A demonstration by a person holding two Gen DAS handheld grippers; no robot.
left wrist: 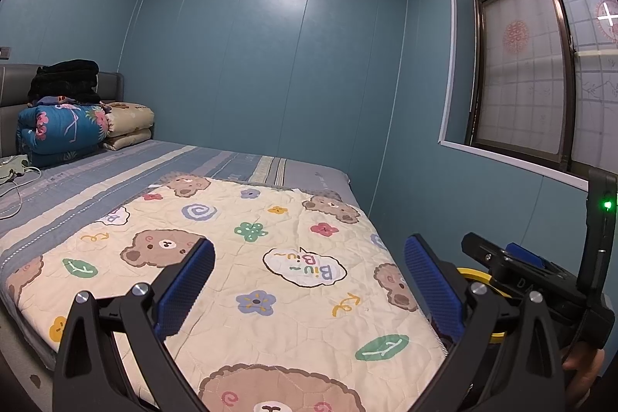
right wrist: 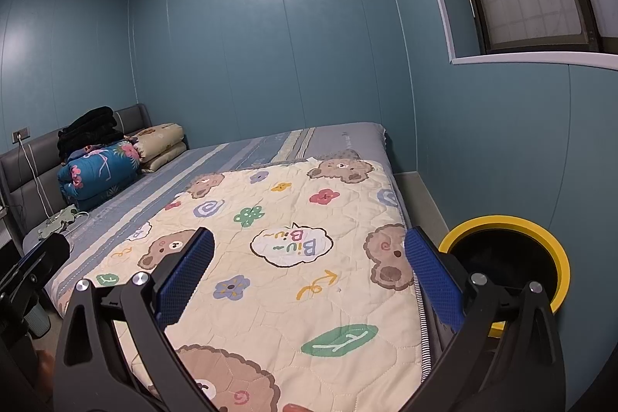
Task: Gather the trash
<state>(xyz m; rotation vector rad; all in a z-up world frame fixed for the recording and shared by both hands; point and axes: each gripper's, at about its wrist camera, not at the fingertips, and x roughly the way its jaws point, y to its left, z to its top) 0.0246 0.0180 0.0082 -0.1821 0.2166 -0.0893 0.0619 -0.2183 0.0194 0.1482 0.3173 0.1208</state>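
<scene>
My left gripper [left wrist: 309, 280] hangs open over a cream quilt with bears and flowers [left wrist: 270, 257] spread on the bed, with nothing between its blue pads [left wrist: 189, 284]. In the right wrist view, my right gripper [right wrist: 309, 277] is also open and empty above the same quilt [right wrist: 278, 277]. A black bin with a yellow rim [right wrist: 502, 222] stands on the floor by the bed's right side, just beyond the right finger. Part of that rim [left wrist: 476, 275] shows in the left wrist view behind the right gripper's body [left wrist: 540, 277]. No piece of trash is plainly visible on the quilt.
Folded quilts and a black blanket [left wrist: 73, 111] are stacked by the grey headboard [right wrist: 34, 149]. A white cable and a small green item [right wrist: 58, 219] lie on the striped sheet. A blue wall and a window [left wrist: 540, 64] close off the right side.
</scene>
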